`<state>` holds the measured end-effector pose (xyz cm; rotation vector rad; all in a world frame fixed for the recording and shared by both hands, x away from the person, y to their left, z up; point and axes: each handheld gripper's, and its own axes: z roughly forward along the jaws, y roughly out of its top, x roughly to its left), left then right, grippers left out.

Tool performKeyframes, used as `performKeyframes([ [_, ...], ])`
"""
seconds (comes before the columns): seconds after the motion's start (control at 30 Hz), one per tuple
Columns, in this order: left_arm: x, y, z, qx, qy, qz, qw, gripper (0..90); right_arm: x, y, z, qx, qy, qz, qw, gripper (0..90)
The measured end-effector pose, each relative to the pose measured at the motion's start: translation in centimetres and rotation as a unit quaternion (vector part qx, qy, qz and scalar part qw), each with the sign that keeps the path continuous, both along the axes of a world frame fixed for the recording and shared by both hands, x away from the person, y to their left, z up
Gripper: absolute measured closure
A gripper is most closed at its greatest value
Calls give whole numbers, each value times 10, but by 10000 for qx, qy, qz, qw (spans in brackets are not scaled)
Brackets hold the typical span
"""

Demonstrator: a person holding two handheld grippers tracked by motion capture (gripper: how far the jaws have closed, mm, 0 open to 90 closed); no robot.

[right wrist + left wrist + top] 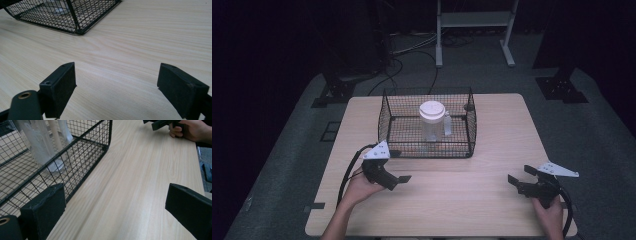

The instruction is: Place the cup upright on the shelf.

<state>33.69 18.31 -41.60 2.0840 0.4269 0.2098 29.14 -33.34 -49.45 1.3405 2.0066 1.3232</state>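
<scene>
Holding my left tool just beside the near left corner of the wire basket, I see its jaws spread apart with nothing between them. My right tool sits well apart at the right side of the tabletop, its jaws also wide and empty. Inside the basket stands a clear pitcher, upright, with a white lid.

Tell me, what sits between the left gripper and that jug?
Just the black mesh wall of the basket; the left gripper waits outside it, the jug inside, as the high view shows.
</scene>
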Motion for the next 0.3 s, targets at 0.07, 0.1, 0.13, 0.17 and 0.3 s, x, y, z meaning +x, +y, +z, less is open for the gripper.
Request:
performKeyframes([
  [0.07, -4, 3, -3, -46, -3, 22, 10000, 22, 0, 0, 0, -2, -2, -3, 10000, 143],
  [0.1, -7, 4, -5, -60, -11, 34, 10000, 22, 0, 0, 0, 0, 2, -8, 10000, 143],
  [0.13, -8, 5, -6, -71, 1, 40, 10000, 22, 0, 0, 0, -7, 3, -7, 10000, 143],
  [0.17, -11, 8, -9, -99, 12, 74, 9999, 22, 0, 0, 0, -9, 2, -7, 10000, 144],
  [0.3, -18, 15, -19, -346, 97, 133, 9993, 22, 0, 0, 0, -13, 3, -12, 10000, 144],
])
